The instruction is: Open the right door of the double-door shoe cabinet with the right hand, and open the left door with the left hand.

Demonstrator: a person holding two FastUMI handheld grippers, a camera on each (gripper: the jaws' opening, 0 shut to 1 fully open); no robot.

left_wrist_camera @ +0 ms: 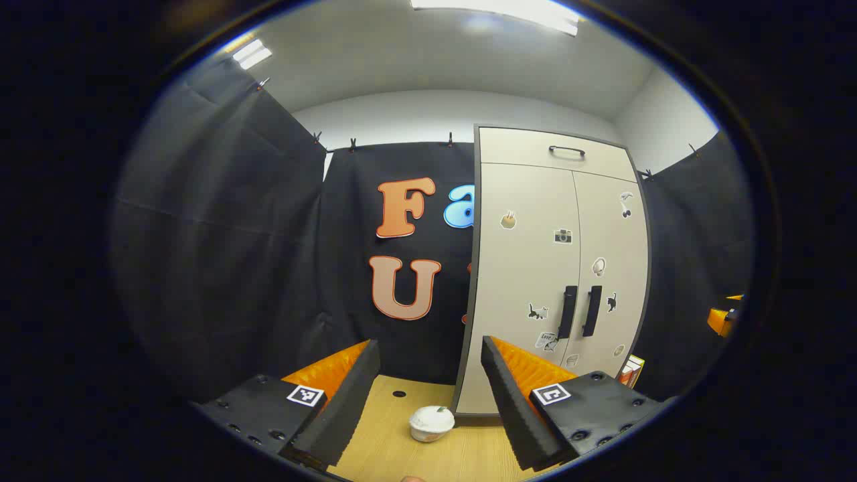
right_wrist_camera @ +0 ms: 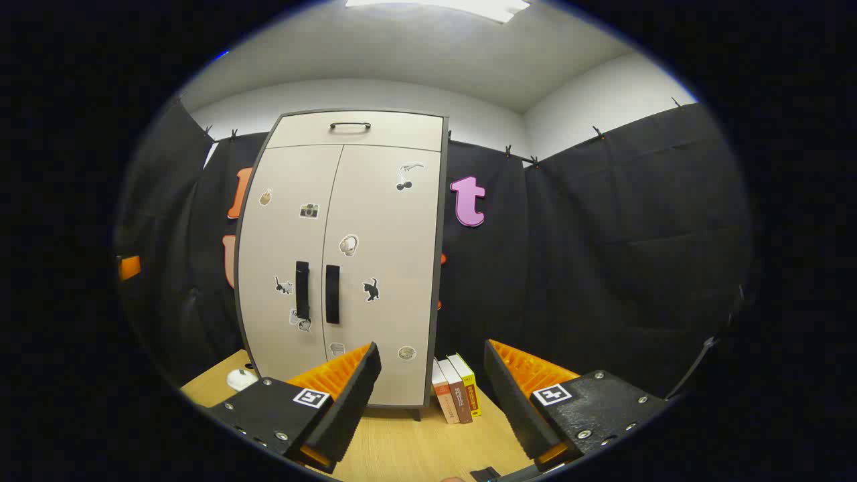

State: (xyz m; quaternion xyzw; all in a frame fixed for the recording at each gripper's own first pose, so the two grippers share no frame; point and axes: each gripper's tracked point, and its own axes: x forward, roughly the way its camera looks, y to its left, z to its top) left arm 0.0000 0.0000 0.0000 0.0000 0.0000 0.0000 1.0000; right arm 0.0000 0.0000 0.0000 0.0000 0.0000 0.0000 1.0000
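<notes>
My left claw [left_wrist_camera: 430, 395] hangs with its fingers apart and nothing between them, and my right claw [right_wrist_camera: 432, 395] is spread the same way, empty; I judge both are held wide so each can close round a handle once I get there. Just ahead of the left claw, between its fingers, a small white bowl [left_wrist_camera: 432, 423] sits on the desk [left_wrist_camera: 402, 442]. Past the right claw, slightly to its right, a few books [right_wrist_camera: 456, 395] lean by the cabinet's foot. Farther off stands the cabinet [right_wrist_camera: 348, 268], both doors closed, up and left of my right claw and up and right of my left. The right handle [right_wrist_camera: 332, 294] and left handle [right_wrist_camera: 302, 290] run upright side by side at the seam, so each claw should reach its own door.
</notes>
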